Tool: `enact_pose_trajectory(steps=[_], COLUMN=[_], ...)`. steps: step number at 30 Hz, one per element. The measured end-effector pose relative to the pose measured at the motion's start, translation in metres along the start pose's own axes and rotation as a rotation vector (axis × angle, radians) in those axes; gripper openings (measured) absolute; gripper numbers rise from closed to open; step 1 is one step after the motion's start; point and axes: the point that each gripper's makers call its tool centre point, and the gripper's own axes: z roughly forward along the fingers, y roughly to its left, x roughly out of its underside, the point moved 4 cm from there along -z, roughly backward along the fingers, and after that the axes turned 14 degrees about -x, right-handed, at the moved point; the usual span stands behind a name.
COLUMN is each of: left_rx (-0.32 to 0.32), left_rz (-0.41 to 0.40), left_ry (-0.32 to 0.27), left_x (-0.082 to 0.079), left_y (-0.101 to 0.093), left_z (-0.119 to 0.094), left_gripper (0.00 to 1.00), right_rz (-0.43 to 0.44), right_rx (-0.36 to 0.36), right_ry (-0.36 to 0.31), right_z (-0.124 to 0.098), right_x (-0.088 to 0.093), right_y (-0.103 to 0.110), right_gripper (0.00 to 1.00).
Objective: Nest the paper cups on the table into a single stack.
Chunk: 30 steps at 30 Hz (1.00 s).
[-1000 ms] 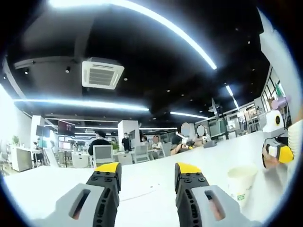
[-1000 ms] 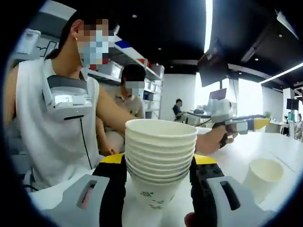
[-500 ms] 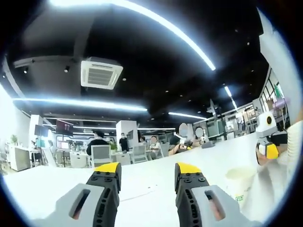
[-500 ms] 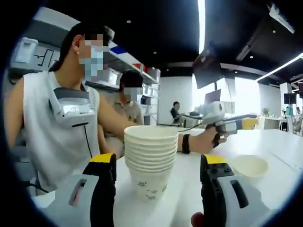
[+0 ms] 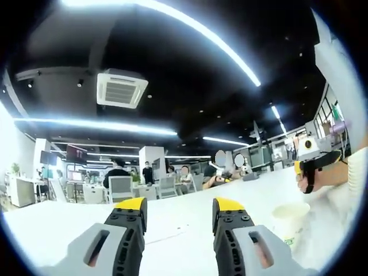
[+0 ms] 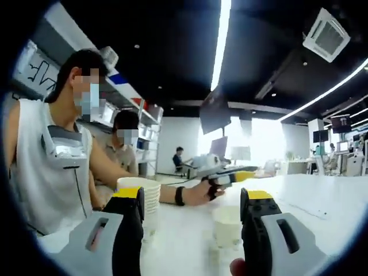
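Observation:
My left gripper (image 5: 179, 211) stands open over the white table (image 5: 69, 221), with nothing between its yellow-tipped jaws. A single paper cup (image 5: 289, 219) sits on the table to its right, and beyond it a hand holds my right gripper (image 5: 302, 168). In the right gripper view, my right gripper (image 6: 194, 200) is open and empty. The stack of nested paper cups (image 6: 152, 195) stands on the table (image 6: 322, 201), partly hidden behind the left jaw. The single cup (image 6: 226, 225) stands upright ahead, just inside the right jaw. My left gripper (image 6: 241, 174) hovers beyond it.
The person holding the grippers, in a white sleeveless top (image 6: 40, 172), sits at the table's left side, with another person (image 6: 123, 152) behind. Office desks, chairs and several people (image 5: 172, 181) lie far beyond the table.
My right gripper has opened and let go of the cup stack, which now stands on the table. Its view has swung right, bringing the single cup between the jaws. The left gripper has barely moved.

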Motion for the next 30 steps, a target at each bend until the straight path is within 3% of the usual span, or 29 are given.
enact_pose_trajectory(steps=[4, 7, 10, 15, 19, 23, 25, 28, 30], left_rx=[-0.01, -0.019, -0.02, -0.026, -0.004, -0.006, -0.005, 0.005, 0.016], left_rz=[-0.01, -0.013, -0.014, -0.014, -0.002, -0.023, -0.034, -0.051, -0.056], left_ry=[-0.005, 0.0, 0.003, 0.026, 0.016, 0.018, 0.011, 0.009, 0.0], left_x=[-0.001, 0.001, 0.003, 0.008, 0.005, 0.006, 0.004, 0.004, 0.001], left_y=[0.005, 0.009, 0.01, 0.013, 0.007, 0.013, 0.013, 0.012, 0.006], left_z=[-0.001, 0.001, 0.006, 0.009, 0.007, 0.009, 0.008, 0.009, 0.01], left_gripper=[0.48, 0.48, 0.48, 0.48, 0.48, 0.48, 0.49, 0.49, 0.48], right_rz=[-0.006, 0.018, 0.007, 0.022, 0.033, 0.065, 0.113, 0.093, 0.109], right_rx=[0.147, 0.215, 0.198, 0.151, 0.175, 0.178, 0.134, 0.131, 0.12], right_ry=[0.085, 0.142, 0.207, 0.243, 0.297, 0.3, 0.347, 0.346, 0.309], right_z=[-0.006, -0.002, 0.004, 0.022, 0.035, 0.039, 0.041, 0.041, 0.04], right_x=[0.018, 0.029, 0.04, 0.054, 0.067, 0.065, 0.068, 0.067, 0.072], right_y=[-0.027, -0.035, -0.036, -0.036, -0.04, -0.041, -0.045, -0.053, -0.053], right_gripper=[0.71, 0.71, 0.71, 0.71, 0.69, 0.65, 0.65, 0.65, 0.65])
